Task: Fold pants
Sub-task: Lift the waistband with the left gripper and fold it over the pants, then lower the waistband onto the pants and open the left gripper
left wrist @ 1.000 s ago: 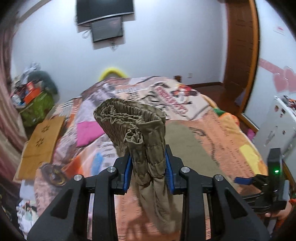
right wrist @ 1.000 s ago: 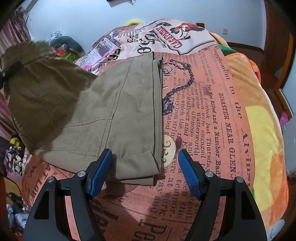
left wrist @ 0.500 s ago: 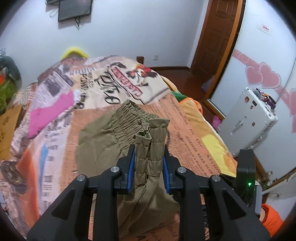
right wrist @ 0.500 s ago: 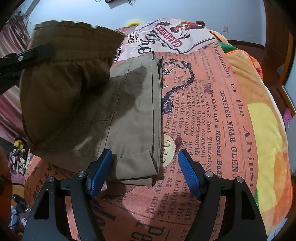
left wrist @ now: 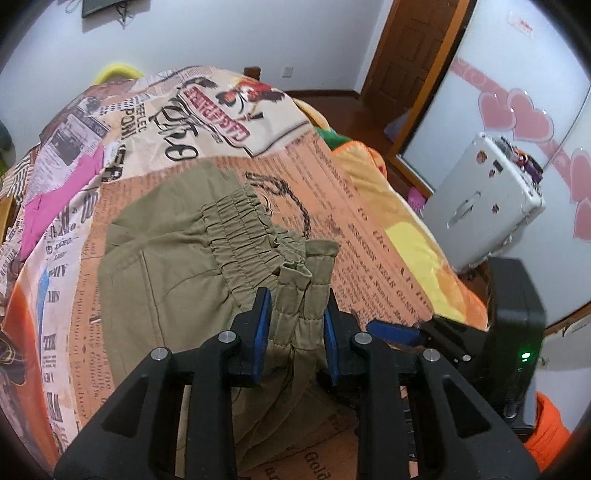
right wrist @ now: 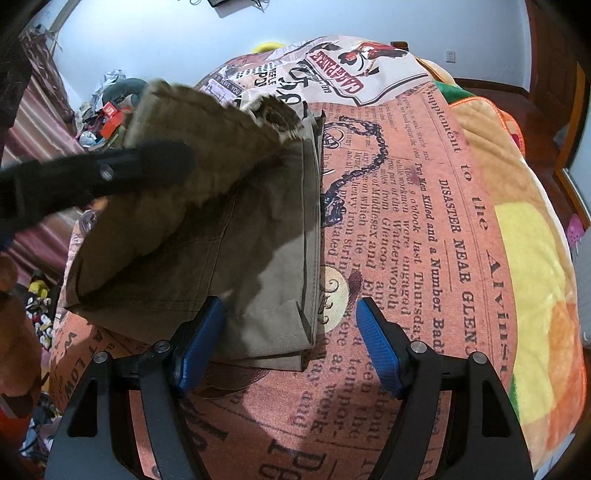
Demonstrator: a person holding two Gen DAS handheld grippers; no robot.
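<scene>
Khaki pants (left wrist: 177, 258) waistband in left claw (left wrist: 295, 325), hem half-hidden by wide, empty right claw (right wrist: 291, 339).

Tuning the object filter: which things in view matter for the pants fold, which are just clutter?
Job: khaki pants, left gripper shut on the waistband, open right gripper, printed blanket.

Clutter: pink cloth, white case, wall TV, door.

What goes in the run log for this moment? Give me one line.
step: folding waistband over | left gripper: shut on pants waistband | right gripper: open, beside folded hem | surface: bed blanket
</scene>
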